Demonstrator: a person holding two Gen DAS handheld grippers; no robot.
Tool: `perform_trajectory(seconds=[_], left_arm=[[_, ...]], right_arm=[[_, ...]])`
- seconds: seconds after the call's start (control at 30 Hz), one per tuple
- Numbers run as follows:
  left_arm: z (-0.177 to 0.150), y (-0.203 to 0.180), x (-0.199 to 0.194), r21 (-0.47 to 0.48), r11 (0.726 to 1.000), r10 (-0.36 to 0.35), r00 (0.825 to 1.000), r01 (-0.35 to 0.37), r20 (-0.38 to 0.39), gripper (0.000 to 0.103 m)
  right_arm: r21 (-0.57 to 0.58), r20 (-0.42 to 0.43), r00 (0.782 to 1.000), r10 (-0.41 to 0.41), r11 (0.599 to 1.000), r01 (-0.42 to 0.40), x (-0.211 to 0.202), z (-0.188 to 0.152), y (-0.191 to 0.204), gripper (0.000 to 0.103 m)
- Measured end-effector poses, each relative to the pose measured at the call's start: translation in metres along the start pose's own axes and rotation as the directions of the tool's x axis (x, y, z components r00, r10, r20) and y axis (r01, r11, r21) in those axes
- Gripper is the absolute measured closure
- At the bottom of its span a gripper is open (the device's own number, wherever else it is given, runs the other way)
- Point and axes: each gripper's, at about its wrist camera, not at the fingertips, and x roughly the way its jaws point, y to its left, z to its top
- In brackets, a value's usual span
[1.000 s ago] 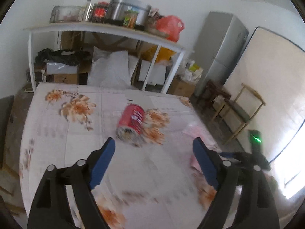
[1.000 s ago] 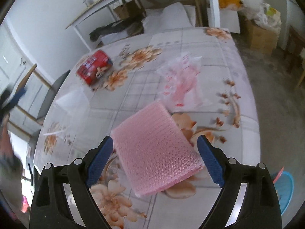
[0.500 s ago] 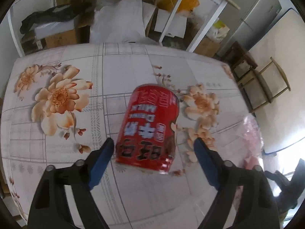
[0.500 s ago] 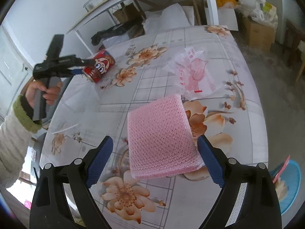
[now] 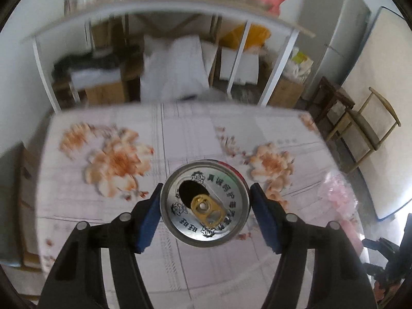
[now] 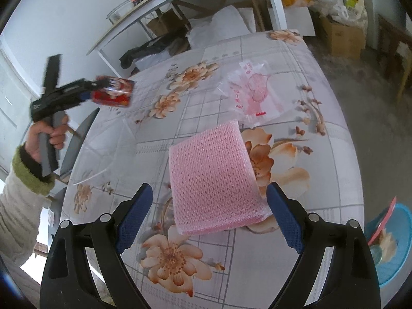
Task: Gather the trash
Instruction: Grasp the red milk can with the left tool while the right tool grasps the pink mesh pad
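My left gripper (image 5: pixel 205 206) is shut on a red drink can (image 5: pixel 205 203); its silver opened top with a gold tab faces the camera. In the right wrist view the can (image 6: pixel 113 94) is held in the air over the table's left edge. My right gripper (image 6: pixel 209 215) is open and empty, its fingers on either side of the near end of a pink bubble-wrap pad (image 6: pixel 212 177) lying on the floral tablecloth (image 6: pixel 257 270). A clear plastic bag with red print (image 6: pixel 253 96) lies beyond the pad.
A clear plastic sheet (image 6: pixel 108 152) lies on the table's left side. A blue basket (image 6: pixel 391 242) with trash stands on the floor at the right. A white shelf (image 5: pixel 164 7) with jars and boxes stands behind the table. A wooden chair (image 5: pixel 368 128) is at the right.
The left gripper closed on the can and lifted it off the table, turning its top toward the camera. The right gripper has stayed open, hovering over the pink pad.
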Motion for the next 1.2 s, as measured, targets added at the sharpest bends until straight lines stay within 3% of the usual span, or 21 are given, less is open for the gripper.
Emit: perform_trajectory(seconds=[0.23, 0.43, 0.5, 0.67, 0.8, 0.87, 0.97, 1.2], left_arm=[[-0.022, -0.047, -0.106, 0.17, 0.984, -0.076, 0.991, 0.057, 0.11, 0.038], [-0.084, -0.096, -0.155, 0.3, 0.937, -0.203, 0.978, 0.18, 0.048, 0.038], [-0.108, -0.11, -0.154, 0.316, 0.927, -0.215, 0.977, 0.202, 0.005, 0.038], [-0.16, -0.143, -0.13, 0.394, 0.909, -0.124, 0.99, 0.137, -0.059, 0.038], [-0.194, -0.156, -0.104, 0.386, 0.91, -0.101, 0.984, 0.15, -0.144, 0.038], [-0.202, -0.162, -0.103, 0.405, 0.907, -0.084, 0.991, 0.119, -0.102, 0.038], [-0.204, -0.173, -0.1, 0.405, 0.909, -0.072, 0.994, 0.099, -0.081, 0.038], [-0.204, -0.178, -0.091, 0.405, 0.908, -0.115, 0.993, 0.11, -0.012, 0.038]], right_arm=[[0.009, 0.019, 1.0, -0.013, 1.0, 0.013, -0.013, -0.006, 0.002, 0.017], [-0.058, 0.007, 0.999, -0.051, 0.997, 0.051, -0.014, -0.001, 0.01, 0.017], [-0.096, -0.009, 0.997, -0.082, 0.992, 0.081, -0.008, 0.004, 0.013, 0.017], [-0.214, -0.027, 0.992, -0.12, 0.971, 0.111, 0.01, 0.012, 0.026, 0.011], [-0.276, -0.055, 0.984, -0.171, 0.949, 0.149, 0.029, 0.015, 0.031, 0.01], [-0.299, -0.068, 0.977, -0.2, 0.939, 0.172, 0.037, 0.013, 0.032, 0.012], [-0.302, -0.093, 0.971, -0.222, 0.935, 0.185, 0.043, 0.006, 0.031, 0.026], [-0.234, -0.086, 0.964, -0.252, 0.946, 0.226, 0.019, -0.015, 0.02, 0.027]])
